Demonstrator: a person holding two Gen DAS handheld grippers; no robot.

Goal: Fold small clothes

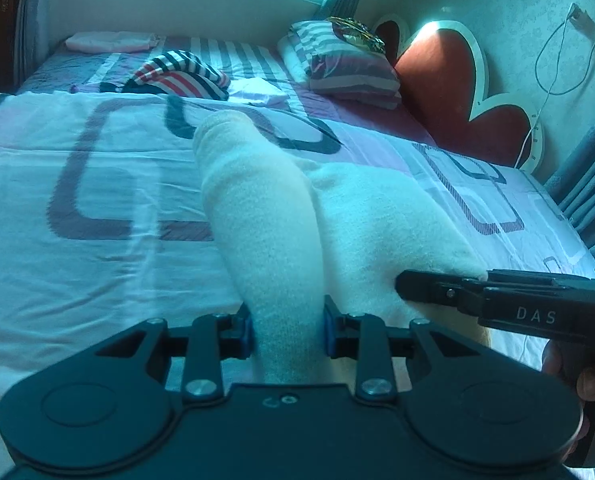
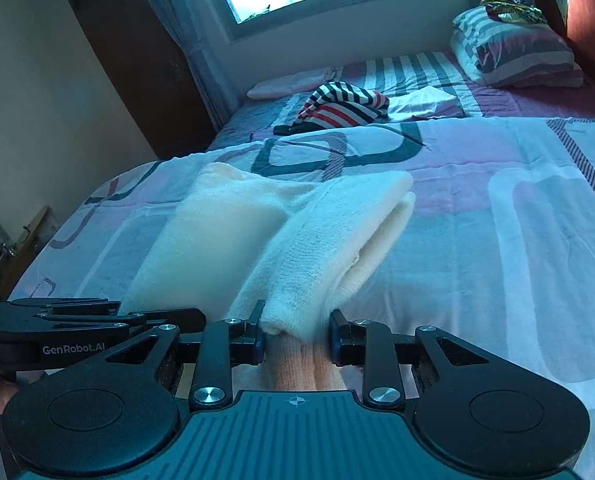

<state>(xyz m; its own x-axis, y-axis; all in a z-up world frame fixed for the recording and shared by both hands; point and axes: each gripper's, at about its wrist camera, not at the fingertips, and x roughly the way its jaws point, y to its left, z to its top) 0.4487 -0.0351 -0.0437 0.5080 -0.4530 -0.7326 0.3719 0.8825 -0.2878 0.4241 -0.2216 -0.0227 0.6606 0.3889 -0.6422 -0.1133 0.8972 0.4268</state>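
A small cream-white fleecy garment lies on the bed, with two leg-like parts running away from me. My left gripper is shut on the near end of its left part. My right gripper is shut on the near edge of the other part, which lies folded over. The right gripper also shows in the left wrist view, coming in from the right at the garment's edge. The left gripper shows at the left of the right wrist view, beside the garment's left part.
The bed has a pink and white patterned cover. A striped red, white and black garment and folded pale clothes lie farther back. A striped pillow sits by a red heart-shaped headboard. A dark wardrobe stands left.
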